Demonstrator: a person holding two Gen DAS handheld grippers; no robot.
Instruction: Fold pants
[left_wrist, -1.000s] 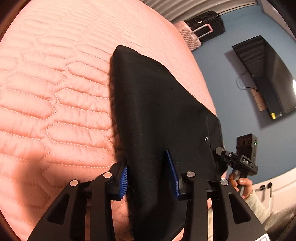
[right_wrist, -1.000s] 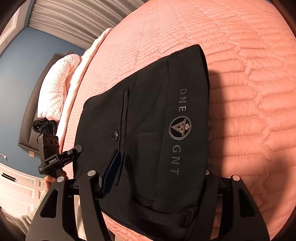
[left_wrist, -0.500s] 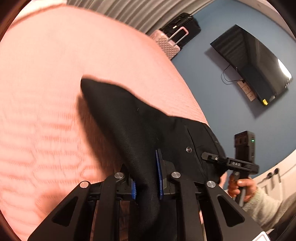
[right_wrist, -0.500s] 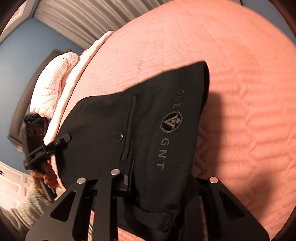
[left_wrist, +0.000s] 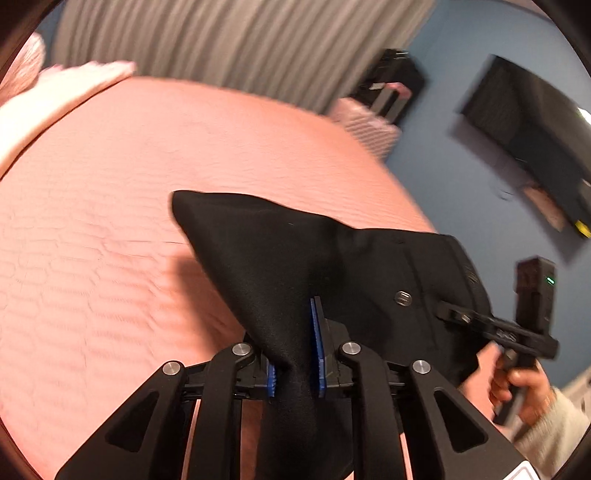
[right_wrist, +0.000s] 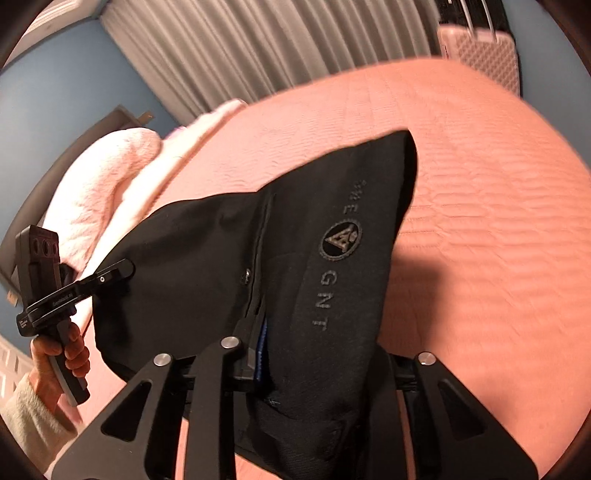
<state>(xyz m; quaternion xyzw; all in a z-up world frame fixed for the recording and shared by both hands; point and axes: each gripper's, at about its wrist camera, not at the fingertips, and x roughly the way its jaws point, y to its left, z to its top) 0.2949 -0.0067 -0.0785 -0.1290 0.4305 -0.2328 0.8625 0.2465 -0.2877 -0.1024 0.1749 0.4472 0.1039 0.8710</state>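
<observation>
a bed with a quilted salmon-pink cover (left_wrist: 155, 184) fills most of the room. behind the bed hangs a grey pleated curtain (right_wrist: 280, 44), and blue walls (left_wrist: 450, 155) stand on either side of it. beyond the bed's far corner stand a pink suitcase (right_wrist: 484, 55) and a black one (left_wrist: 399, 77), with a dark television (left_wrist: 532, 136) on the wall nearby; pale pillows (right_wrist: 107, 188) lie at the head of the bed.

The left hand-held gripper (left_wrist: 295, 365) pinches black pants (left_wrist: 280, 266) above the bed (left_wrist: 110, 221).

- you get warm indoor light; the pink quilted bedspread (left_wrist: 110, 258) reads bright.
- the black pants (right_wrist: 332, 258) throw a soft shadow on it.
- motion blur smears the curtain (left_wrist: 229, 48) and wall tv (left_wrist: 535, 147).
- fisheye bends your edges, corners go dark.
</observation>
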